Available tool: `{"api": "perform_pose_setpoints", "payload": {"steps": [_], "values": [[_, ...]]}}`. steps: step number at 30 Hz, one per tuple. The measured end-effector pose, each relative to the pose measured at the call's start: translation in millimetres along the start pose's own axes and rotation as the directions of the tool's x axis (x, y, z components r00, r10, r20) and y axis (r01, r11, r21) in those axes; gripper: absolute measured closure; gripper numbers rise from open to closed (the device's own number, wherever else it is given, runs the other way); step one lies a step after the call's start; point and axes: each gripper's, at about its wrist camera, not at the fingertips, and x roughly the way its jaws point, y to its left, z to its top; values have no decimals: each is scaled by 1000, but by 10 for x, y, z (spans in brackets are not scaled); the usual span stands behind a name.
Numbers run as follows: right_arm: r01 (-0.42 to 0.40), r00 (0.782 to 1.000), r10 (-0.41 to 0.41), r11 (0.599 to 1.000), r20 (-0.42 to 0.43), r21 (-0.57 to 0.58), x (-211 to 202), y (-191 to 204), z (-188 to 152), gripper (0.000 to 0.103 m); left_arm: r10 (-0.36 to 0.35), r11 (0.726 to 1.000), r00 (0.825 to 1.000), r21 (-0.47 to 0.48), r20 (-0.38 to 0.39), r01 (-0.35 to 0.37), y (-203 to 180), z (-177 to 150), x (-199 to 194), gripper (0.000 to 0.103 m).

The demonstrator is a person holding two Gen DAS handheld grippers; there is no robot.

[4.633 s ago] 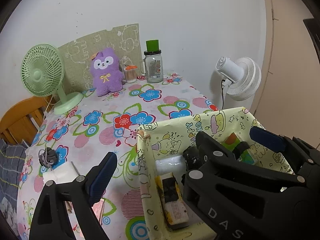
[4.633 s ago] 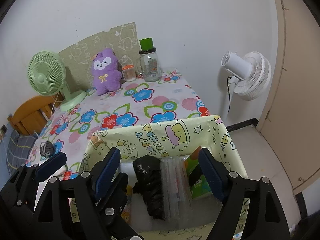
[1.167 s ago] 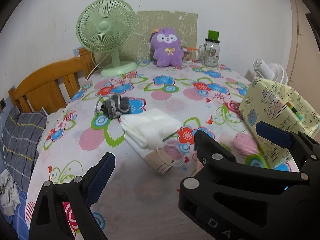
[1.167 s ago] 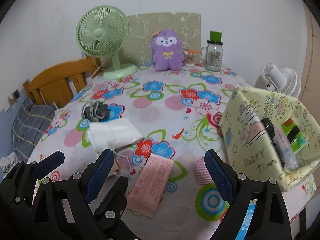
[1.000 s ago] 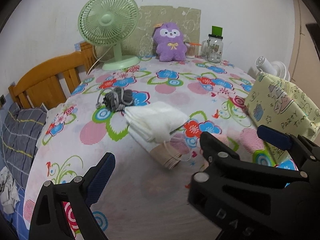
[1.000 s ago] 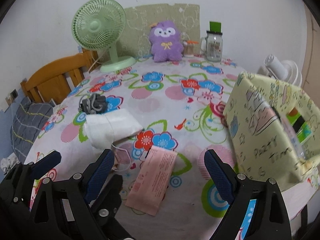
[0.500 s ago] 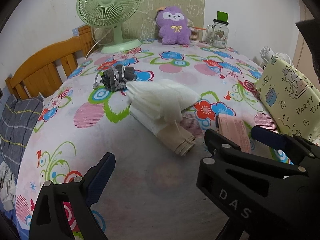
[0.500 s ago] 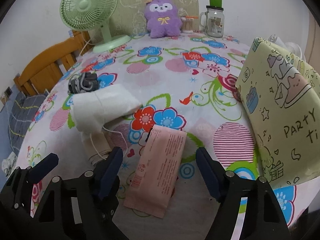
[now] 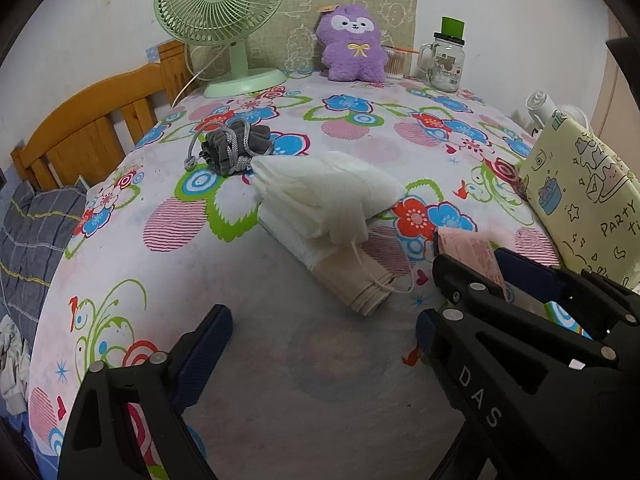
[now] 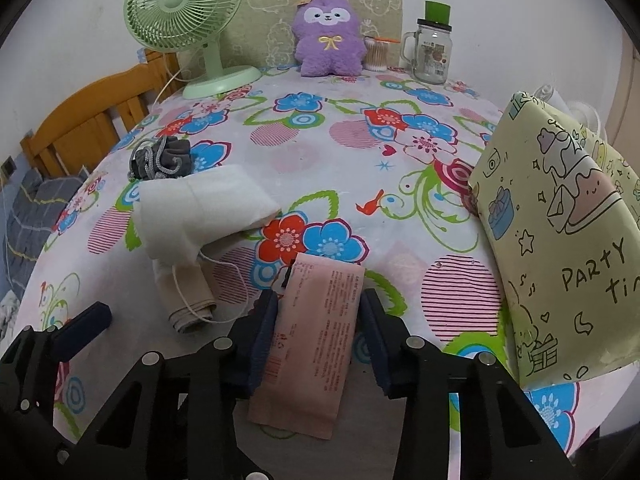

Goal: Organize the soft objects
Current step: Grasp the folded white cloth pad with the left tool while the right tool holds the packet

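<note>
A pink flat packet (image 10: 316, 320) lies on the flowered tablecloth (image 10: 304, 152) near the front edge. My right gripper (image 10: 320, 320) straddles it, and its jaws are closing, with the pads touching the packet's two long edges. The left wrist view shows the same packet (image 9: 472, 252) between those fingers. My left gripper (image 9: 320, 332) hovers over bare cloth left of it, jaws wide and closing slightly, nothing between them. A white drawstring bag (image 9: 328, 196) rests on a folded beige cloth (image 9: 356, 284). A grey pouch (image 9: 236, 144) lies behind them.
A yellow party bag (image 10: 560, 232) leans at the table's right edge. At the back stand a purple plush (image 10: 328, 36), a green fan (image 10: 184, 4) and a glass jar (image 10: 432, 52). A wooden chair back (image 9: 92, 128) and bedding are to the left.
My right gripper has come down over the pink packet and its jaws have narrowed from wide to the packet's edges. The left gripper has tipped a little toward the table.
</note>
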Motion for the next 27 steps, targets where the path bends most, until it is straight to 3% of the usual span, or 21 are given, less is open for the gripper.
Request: {"api": "perform_pose_setpoints", "payload": {"steps": [12,27], "values": [[-25,1000,25,999,16,21,-34,-63,134,59,28,999,1000,-34,-1,-28,66,158,49,21],[-35,998,32,998,58,52,-100,-150,425,59,25,1000,999,-10,37,-24,16,483,-23,22]]}}
